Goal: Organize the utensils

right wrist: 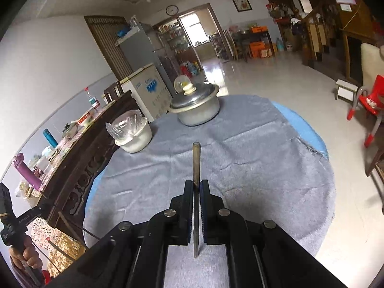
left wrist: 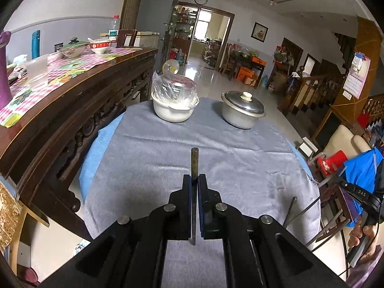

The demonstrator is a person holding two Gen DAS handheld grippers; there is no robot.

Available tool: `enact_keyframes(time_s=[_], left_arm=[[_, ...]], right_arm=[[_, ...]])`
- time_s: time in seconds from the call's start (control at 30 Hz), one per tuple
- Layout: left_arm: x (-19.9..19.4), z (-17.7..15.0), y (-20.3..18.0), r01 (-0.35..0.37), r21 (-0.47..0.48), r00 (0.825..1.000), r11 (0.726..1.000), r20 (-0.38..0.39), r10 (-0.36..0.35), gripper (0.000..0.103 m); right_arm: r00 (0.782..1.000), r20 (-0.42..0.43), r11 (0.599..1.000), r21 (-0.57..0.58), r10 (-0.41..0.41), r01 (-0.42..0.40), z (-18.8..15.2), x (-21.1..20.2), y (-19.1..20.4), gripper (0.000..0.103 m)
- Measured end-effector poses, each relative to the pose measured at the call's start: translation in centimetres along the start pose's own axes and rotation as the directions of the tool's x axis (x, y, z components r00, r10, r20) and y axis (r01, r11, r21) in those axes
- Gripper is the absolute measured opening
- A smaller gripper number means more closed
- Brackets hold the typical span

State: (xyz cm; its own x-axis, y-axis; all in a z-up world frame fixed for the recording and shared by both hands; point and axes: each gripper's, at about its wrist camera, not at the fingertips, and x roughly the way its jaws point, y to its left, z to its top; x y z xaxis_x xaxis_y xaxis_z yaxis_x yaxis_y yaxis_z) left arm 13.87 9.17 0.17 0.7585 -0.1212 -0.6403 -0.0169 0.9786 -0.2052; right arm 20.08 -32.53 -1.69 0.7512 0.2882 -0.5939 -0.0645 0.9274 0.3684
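- Covering the round table (left wrist: pixel 100 144) in front of you, a grey cloth (left wrist: pixel 216 158) is lying almost flat, with a blue under-layer showing at its 9 o'clock edge in the left wrist view and at 2 o'clock in the right wrist view.
- Running along the cloth's 9 o'clock side, a dark carved sideboard (left wrist: pixel 79 100) is carrying a pink checked cover, bowls and bottles.
- Sitting at the far side of the cloth, at about 1 o'clock from your left gripper, a lidded metal pot (left wrist: pixel 242 110) is standing upright, its pale knob on top.
- Standing at about 11 o'clock from the same gripper, well apart from the pot, a white bowl (left wrist: pixel 174 110) is holding a clear plastic bag.
- You are holding your left gripper (left wrist: pixel 195 180) over the near part of the cloth; its jaws are pressed together, pinching a thin metal chopstick (left wrist: pixel 194 160) that is sticking out toward 12 o'clock.
- You are holding your right gripper (right wrist: pixel 196 184) the same way, jaws clamped on a second chopstick (right wrist: pixel 196 160) pointing toward 12 o'clock, with the pot (right wrist: pixel 198 108) beyond its tip.
- Your right hand (left wrist: pixel 362 235) is showing at 4 o'clock in the left wrist view, wrapped around a handle.
- Your left hand (right wrist: pixel 24 256) is showing at 8 o'clock in the right wrist view, doing likewise.
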Motion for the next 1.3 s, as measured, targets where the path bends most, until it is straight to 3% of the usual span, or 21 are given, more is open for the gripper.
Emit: enact_keyframes(time_s=[0.43,0.67,0.9,1.3], left_arm=[[-3.7,-0.9,1.4,-0.034,-0.034,0.998,0.999,0.048,0.036,0.005],[-6.0,-0.4,1.9,-0.058,-0.053,0.994,0.997,0.094,0.062,0.005],[-8.5,0.2,1.8,-0.069,-0.053,0.985,0.996,0.156,0.077,0.005],[-12.7,3.1,0.2,-0.081,-0.035,0.956,0.996,0.280,0.088,0.005]], right_arm=[[0.995,0.102,0.999,-0.034,-0.007,0.010,0.8,-4.7,1.7,0.006],[0.973,0.230,0.994,-0.103,-0.013,0.038,2.0,-8.2,4.3,0.006],[0.947,0.318,0.988,-0.153,0.037,0.013,3.7,-10.7,7.1,0.006],[0.915,0.359,0.964,-0.247,0.185,-0.098,5.0,-13.0,12.2,0.006]])
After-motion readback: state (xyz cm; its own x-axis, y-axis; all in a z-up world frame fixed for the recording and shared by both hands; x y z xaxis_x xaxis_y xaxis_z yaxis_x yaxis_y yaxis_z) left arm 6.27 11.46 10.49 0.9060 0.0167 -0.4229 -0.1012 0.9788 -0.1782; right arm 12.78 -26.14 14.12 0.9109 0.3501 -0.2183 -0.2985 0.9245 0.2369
